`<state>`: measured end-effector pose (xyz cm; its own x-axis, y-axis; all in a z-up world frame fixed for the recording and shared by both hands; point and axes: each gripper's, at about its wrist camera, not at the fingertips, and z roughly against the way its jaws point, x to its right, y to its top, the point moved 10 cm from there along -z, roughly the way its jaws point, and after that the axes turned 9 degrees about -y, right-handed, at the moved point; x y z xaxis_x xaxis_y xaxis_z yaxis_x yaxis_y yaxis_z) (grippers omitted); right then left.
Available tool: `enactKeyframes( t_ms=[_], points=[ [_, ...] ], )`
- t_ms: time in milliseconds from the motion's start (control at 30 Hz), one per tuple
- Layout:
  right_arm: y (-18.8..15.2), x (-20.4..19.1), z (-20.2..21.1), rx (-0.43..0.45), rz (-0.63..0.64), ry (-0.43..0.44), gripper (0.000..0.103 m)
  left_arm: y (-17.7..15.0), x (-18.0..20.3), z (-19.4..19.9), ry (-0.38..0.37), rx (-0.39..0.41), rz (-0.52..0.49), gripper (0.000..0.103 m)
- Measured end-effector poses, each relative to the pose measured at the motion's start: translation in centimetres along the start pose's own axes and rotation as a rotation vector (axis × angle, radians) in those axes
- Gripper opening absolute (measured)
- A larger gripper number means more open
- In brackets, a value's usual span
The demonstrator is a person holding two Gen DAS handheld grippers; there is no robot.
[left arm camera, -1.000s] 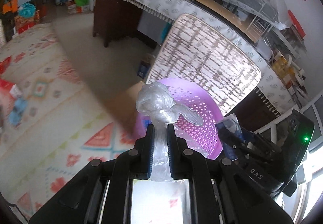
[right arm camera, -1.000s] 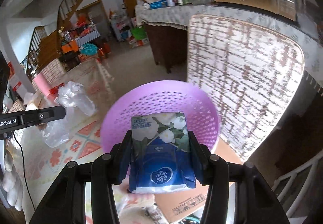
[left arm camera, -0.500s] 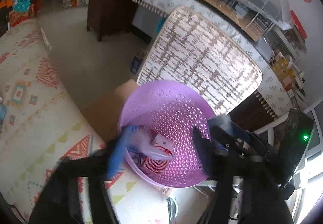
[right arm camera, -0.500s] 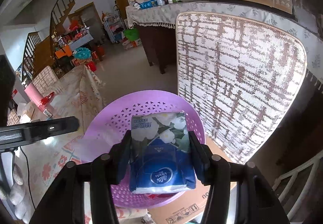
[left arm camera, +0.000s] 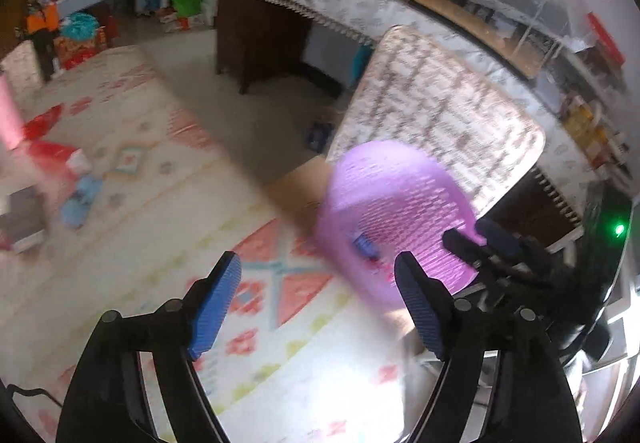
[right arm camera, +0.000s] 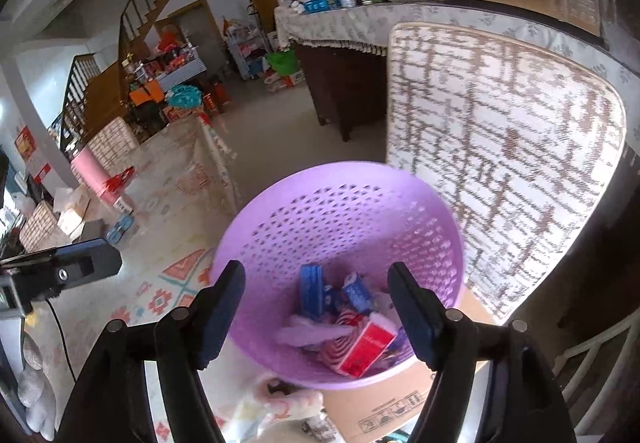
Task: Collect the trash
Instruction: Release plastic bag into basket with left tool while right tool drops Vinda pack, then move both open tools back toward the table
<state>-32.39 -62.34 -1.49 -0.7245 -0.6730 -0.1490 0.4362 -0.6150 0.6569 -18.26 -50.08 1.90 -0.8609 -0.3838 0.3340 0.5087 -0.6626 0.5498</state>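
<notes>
No writing reads clearly. Both left tongs [left arm camera: 316,307] and right tongs [right arm camera: 316,307] are opening, empty; trash [right arm camera: 352,327] lies in the purple basket [right arm camera: 280,219] just beyond the right tongs.

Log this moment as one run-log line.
left gripper: opening, empty | right gripper: opening, empty, above basket | basket: holds trash | step: drop-off done

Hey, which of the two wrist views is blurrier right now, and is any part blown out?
Left wrist view: heavy motion smear, purple basket mesh unreadable, patterned mat glares white. Right wrist view: mostly sharp, basket holes clear, fisheye bending at edges.
</notes>
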Motion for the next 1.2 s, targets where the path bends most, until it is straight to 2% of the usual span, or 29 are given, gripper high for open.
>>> enactKeyframes(
  t_ms=[200,367,467,500,567,700,933,1100,1200],
  points=[
    [-2.0,-5.0,-0.2,-0.037,0.067,0.033,0.08,-3.5,-5.7,3.9,0.103,0.008,0.038,0.078],
    [-3.8,-10.7,-0.4,-0.045,0.18,0.037,0.09,-6.7,-11.2,7.8,0.161,0.032,0.089,0.078],
    [-4.4,-14.4,-0.5,-0.023,0.254,0.01,0.1,-8.4,-14.7,10.3,0.212,0.057,0.13,0.078],
    [-4.5,-15.7,-0.5,-0.014,0.277,0.015,0.1,-8.9,-15.8,11.1,0.227,0.065,0.146,0.078],
    [-4.9,-18.0,-0.4,-0.005,0.303,0.044,0.1,-10.0,-18.5,12.7,0.249,0.081,0.187,0.078],
    [-5.9,-23.0,-1.8,-0.046,0.306,0.114,0.1,-12.0,-23.3,15.3,0.312,0.111,0.272,0.078],
    [-6.0,-28.9,-5.5,-0.063,0.263,0.174,0.1,-15.0,-30.4,18.4,0.352,0.139,0.436,0.078],
    [-6.1,-30.9,-7.2,-0.069,0.281,0.181,0.1,-15.8,-34.0,19.6,0.328,0.168,0.515,0.078],
    [-5.6,-30.8,-7.1,-0.053,0.265,0.197,0.1,-15.5,-36.3,20.1,0.321,0.194,0.56,0.078]
  ],
)
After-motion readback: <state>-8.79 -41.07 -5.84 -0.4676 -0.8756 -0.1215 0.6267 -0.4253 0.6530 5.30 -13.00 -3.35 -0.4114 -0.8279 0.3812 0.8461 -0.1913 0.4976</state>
